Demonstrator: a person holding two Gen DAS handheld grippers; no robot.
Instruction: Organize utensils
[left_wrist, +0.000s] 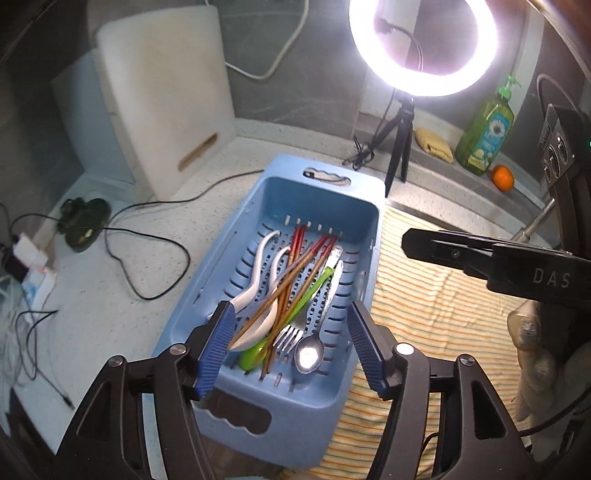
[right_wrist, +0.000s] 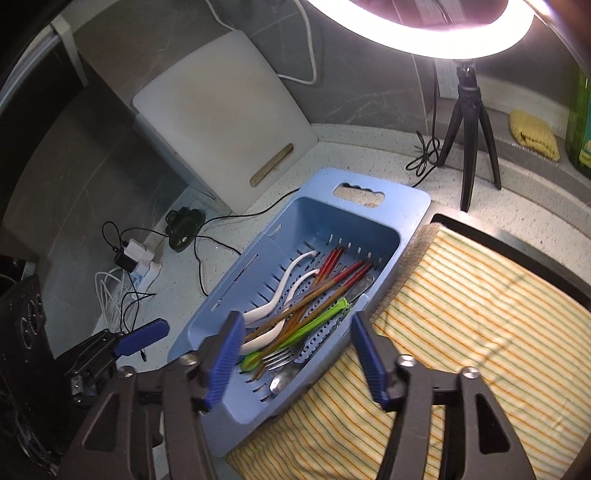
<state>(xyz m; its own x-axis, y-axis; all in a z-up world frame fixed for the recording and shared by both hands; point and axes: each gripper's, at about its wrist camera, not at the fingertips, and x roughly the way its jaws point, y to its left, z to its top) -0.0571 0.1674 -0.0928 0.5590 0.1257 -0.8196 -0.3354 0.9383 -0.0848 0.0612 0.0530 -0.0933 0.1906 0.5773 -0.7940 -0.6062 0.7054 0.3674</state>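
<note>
Left wrist view: left gripper (left_wrist: 290, 341) spread wide, empty, above near end of blue basket (left_wrist: 364, 225). Basket holds 2 white spoons (left_wrist: 258, 275), red-tipped chopsticks (left_wrist: 295, 275), green spoon (left_wrist: 255, 356), fork (left_wrist: 290, 338), metal spoon (left_wrist: 309, 356). Basket sits on speckled counter (left_wrist: 162, 240), right edge touching striped cloth (left_wrist: 436, 295). Ring light (left_wrist: 424, 44) behind.

Right wrist view: right gripper (right_wrist: 299, 350) spread, empty, over same basket (right_wrist: 400, 206) end. Utensils piled lengthwise inside. Cutting board (right_wrist: 225, 110) leans behind.
</note>
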